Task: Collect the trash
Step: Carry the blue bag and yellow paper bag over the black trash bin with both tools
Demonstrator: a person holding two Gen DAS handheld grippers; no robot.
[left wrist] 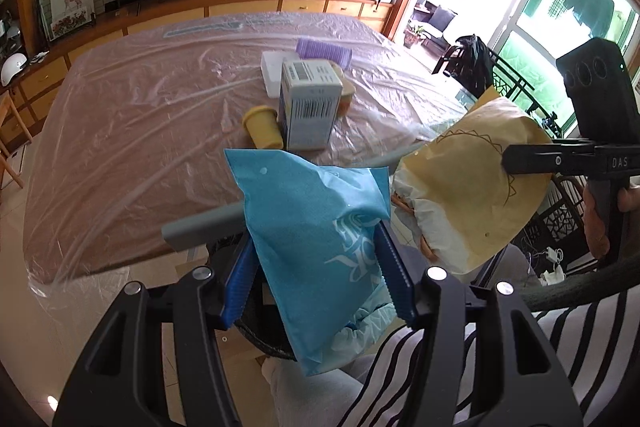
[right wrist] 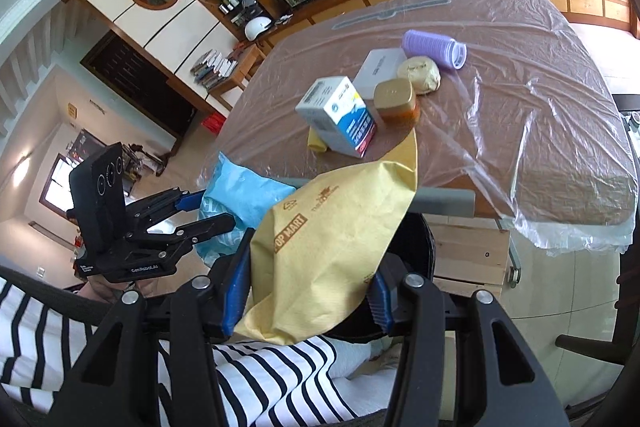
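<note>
bin: a dark round bin [right wrist: 416, 243] stands on the floor against the near edge of the table [right wrist: 560, 131], under a grey bar; only part of its rim shows, and it is the landmark for what follows.
key relation: both held bags hang over or just short of the bin's mouth, so I judge the coming move to be a drop straight down, not a reach.
blue bag: the blue bag [left wrist: 316, 239] is pinched low down between the jaws of the left gripper [left wrist: 320, 283]; its long axis runs up and away from the jaws, tilted toward the table, with the bin's rim directly below it.
yellow bag: the yellow paper bag [right wrist: 332, 239] is pinched between the nearly closed jaws of the right gripper [right wrist: 308, 295]; its long axis slants up to a point over the table edge, and it hides most of the bin's mouth.
nearer hand: hard to tell; both look about equally near the bin, the two bags just beside each other.
left on the table: beyond the bin lie a white-and-blue box [right wrist: 340, 115], a yellow cup [left wrist: 262, 127], a purple roller [right wrist: 434, 49], a white box [right wrist: 378, 67], a gold-lidded jar [right wrist: 396, 99] and a crumpled ball [right wrist: 420, 74], well apart from either gripper.
in the way: the grey bar [left wrist: 204, 227] crosses just above the bin's far rim, and the person's striped sleeve [right wrist: 280, 379] lies on the near side; a bag could catch on either.
</note>
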